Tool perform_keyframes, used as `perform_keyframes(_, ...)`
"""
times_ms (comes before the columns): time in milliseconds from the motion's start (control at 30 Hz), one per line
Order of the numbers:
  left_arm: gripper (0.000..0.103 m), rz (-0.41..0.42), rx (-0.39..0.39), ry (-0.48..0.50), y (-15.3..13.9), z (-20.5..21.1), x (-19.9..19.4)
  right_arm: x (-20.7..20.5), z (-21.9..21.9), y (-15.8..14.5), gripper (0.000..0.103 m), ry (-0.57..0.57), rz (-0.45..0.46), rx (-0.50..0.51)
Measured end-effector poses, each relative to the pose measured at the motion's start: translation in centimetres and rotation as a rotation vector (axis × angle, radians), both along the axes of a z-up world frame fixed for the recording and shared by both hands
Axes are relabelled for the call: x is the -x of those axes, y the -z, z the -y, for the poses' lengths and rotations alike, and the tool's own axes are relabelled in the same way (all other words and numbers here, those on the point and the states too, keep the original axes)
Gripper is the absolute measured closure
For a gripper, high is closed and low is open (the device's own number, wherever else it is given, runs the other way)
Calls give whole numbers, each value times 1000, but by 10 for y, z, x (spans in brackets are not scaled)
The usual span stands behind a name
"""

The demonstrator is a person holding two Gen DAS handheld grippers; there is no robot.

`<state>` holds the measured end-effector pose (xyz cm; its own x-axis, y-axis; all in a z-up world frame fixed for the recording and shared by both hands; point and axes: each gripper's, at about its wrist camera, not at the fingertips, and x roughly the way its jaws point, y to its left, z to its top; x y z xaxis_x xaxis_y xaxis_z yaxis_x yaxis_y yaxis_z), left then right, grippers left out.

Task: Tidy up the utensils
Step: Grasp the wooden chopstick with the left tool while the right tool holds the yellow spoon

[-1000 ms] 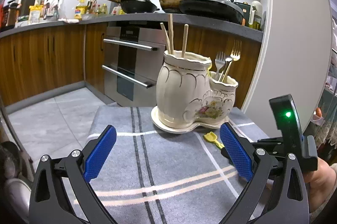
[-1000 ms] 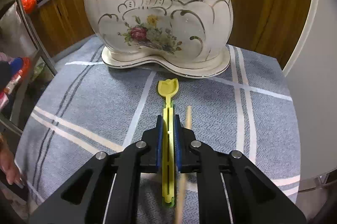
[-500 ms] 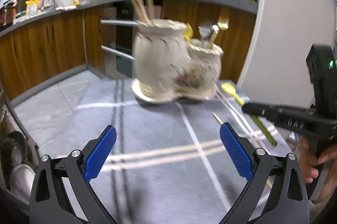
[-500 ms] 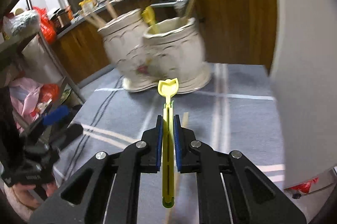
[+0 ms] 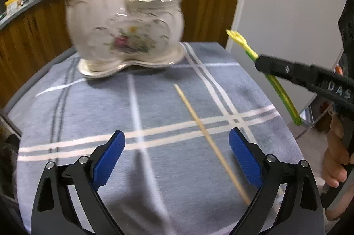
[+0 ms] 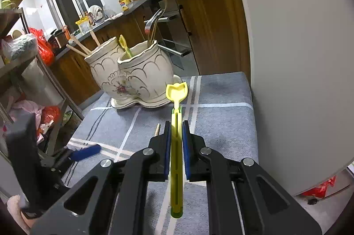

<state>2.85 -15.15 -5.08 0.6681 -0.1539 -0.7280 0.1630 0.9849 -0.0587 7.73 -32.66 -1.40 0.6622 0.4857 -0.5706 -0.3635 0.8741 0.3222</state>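
Note:
My right gripper is shut on a yellow plastic spoon, held above the table with its bowl pointing toward the holder; the same spoon shows at the right of the left wrist view. A cream two-pot ceramic utensil holder stands at the table's far side, with chopsticks in one pot and forks and another yellow spoon in the other. One wooden chopstick lies on the grey checked cloth, just inside the right finger of my open left gripper.
A white wall or panel borders the table on the right. A metal shelf rack with bags stands to the left. Wooden kitchen cabinets and an oven lie behind the table. A person's hand holds the right gripper.
The right gripper has lifted the yellow spoon off the cloth and pulled back from the holder. The left gripper swung right and dipped, bringing the lone chopstick between its fingers.

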Motion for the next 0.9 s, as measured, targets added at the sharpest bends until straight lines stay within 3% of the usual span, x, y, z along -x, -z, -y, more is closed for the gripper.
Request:
perform_keyframes(67,13,-14,-15,9,2,10,-5,0,3,0,93,3,-2,-8)
perform_keyframes(267,45,-92,-56,6,15,26,-20,1,9,-1,93,12,11,-7)
perform_keyframes(367,55,-86,-104,7,16,34,-23,2,9,0,93,9,9,-9)
perform_keyframes(500,78,-90,-131,30,14,38,-26,3,9,0,93,0,15,-9)
perform_keyframes(633,90,-93,-137,63,15,30,-23,4,9,0,93,-6,17,-9)
perform_keyframes(900,96,-88,-65,65,12,2,-23,6,1,-1,93,-29,26,-18)
